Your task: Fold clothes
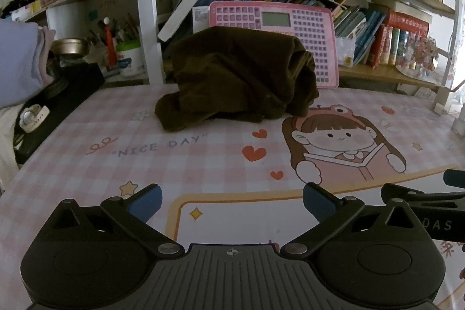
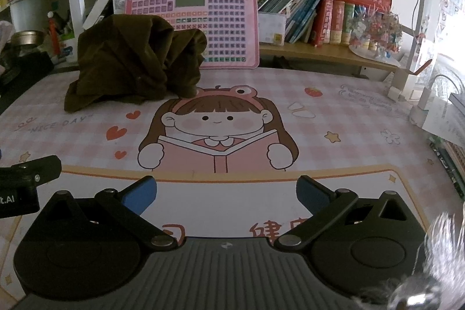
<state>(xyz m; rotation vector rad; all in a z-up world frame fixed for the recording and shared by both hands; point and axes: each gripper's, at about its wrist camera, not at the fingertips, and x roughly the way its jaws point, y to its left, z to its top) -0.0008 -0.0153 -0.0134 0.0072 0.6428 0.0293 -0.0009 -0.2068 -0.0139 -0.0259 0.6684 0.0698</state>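
A dark brown garment (image 1: 238, 77) lies crumpled in a heap at the far side of the desk, leaning against a pink toy keyboard. The right wrist view has the garment (image 2: 136, 63) at the far left. My left gripper (image 1: 231, 205) hovers over the near part of the pink checked desk mat (image 1: 203, 161), its blue-padded jaws wide open with nothing between them. My right gripper (image 2: 226, 193) is likewise open and empty, well short of the garment. Each gripper's black body shows at the edge of the other's view.
A pink toy keyboard (image 2: 212, 25) stands upright behind the garment. Shelves of books (image 2: 319, 16) run along the back. A black object with a watch (image 1: 35, 115) and a person's lilac sleeve (image 1: 17, 60) sit at the left edge. Papers and small boxes (image 2: 421, 98) crowd the right edge.
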